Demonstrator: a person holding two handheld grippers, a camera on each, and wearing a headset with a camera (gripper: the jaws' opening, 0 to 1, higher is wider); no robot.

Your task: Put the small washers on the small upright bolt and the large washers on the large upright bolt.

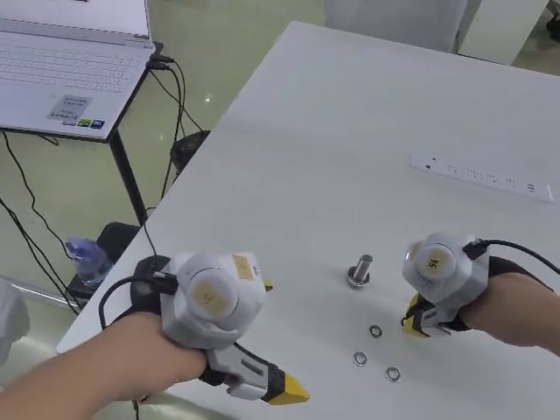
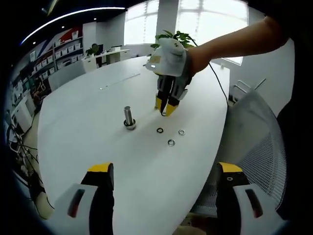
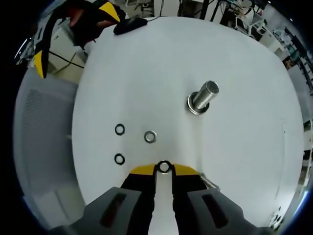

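Washers (image 3: 150, 136), four counted; bench listed left to right.
Left gripper (image 2: 165, 169): jaws wide apart, empty, held at the near-left table (image 1: 350, 131) edge; we judge it waits clear.
Bolt (image 1: 360, 271): upright, centre, collar at its foot; large or small we cannot tell.
Loose washers (image 1: 375, 331) (image 1: 360, 359) (image 1: 393, 374): three, flat, just near of the bolt.
Right gripper (image 2: 165, 108): jaws pinched on a fourth washer (image 3: 164, 167) across its rim, hole free, we judge for threading.

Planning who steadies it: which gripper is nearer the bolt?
Right. The right gripper stands just beside the bolt, jaws on a washer. The left gripper is farther back near the table edge, jaws open.
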